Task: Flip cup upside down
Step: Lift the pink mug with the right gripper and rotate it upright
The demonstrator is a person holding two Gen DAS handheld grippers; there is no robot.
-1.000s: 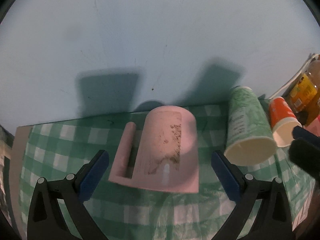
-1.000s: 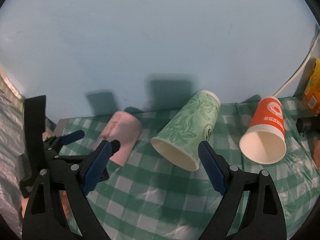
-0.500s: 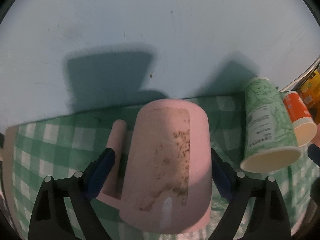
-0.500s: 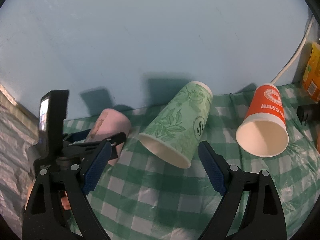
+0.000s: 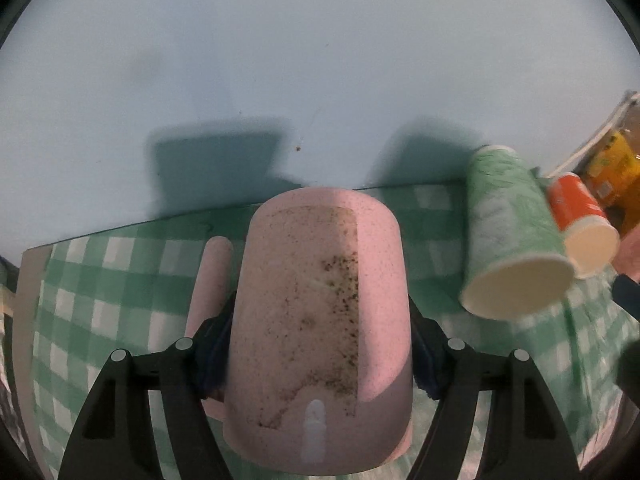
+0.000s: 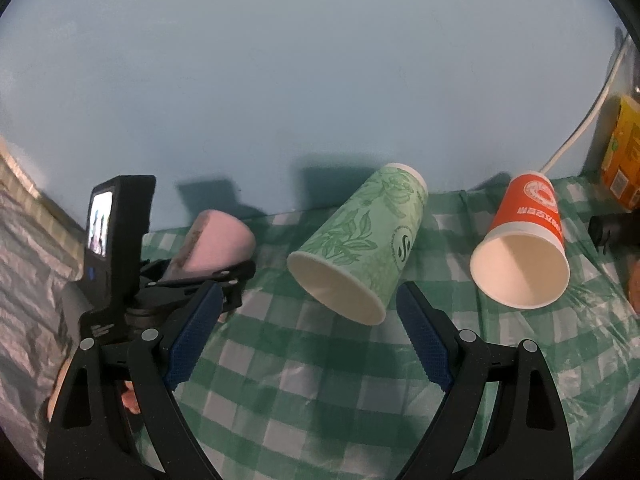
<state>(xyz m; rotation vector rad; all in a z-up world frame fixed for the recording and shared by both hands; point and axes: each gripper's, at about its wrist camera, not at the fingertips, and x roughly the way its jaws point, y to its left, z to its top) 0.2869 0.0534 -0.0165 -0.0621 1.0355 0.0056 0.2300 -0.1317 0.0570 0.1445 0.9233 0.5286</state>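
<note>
A pink mug (image 5: 316, 320) with a handle on its left lies on its side on the green checked cloth, mouth toward me. My left gripper (image 5: 320, 340) is shut on the mug's body, one blue pad on each side. In the right wrist view the mug (image 6: 216, 244) and the left gripper (image 6: 188, 280) show at the left. A green paper cup (image 6: 356, 248) lies on its side just beyond my right gripper (image 6: 308, 340), which is open and empty. An orange paper cup (image 6: 524, 240) lies on its side at the right.
A pale blue wall stands right behind the cups. A yellow-orange carton (image 6: 624, 152) and a white cable (image 6: 580, 132) are at the far right. A dark object (image 6: 612, 228) lies beside the orange cup. The cloth's left edge (image 5: 28, 320) is near the mug.
My left gripper moved forward around the pink mug and closed on its sides. My right gripper drifted slightly toward the green cup and stayed open.
</note>
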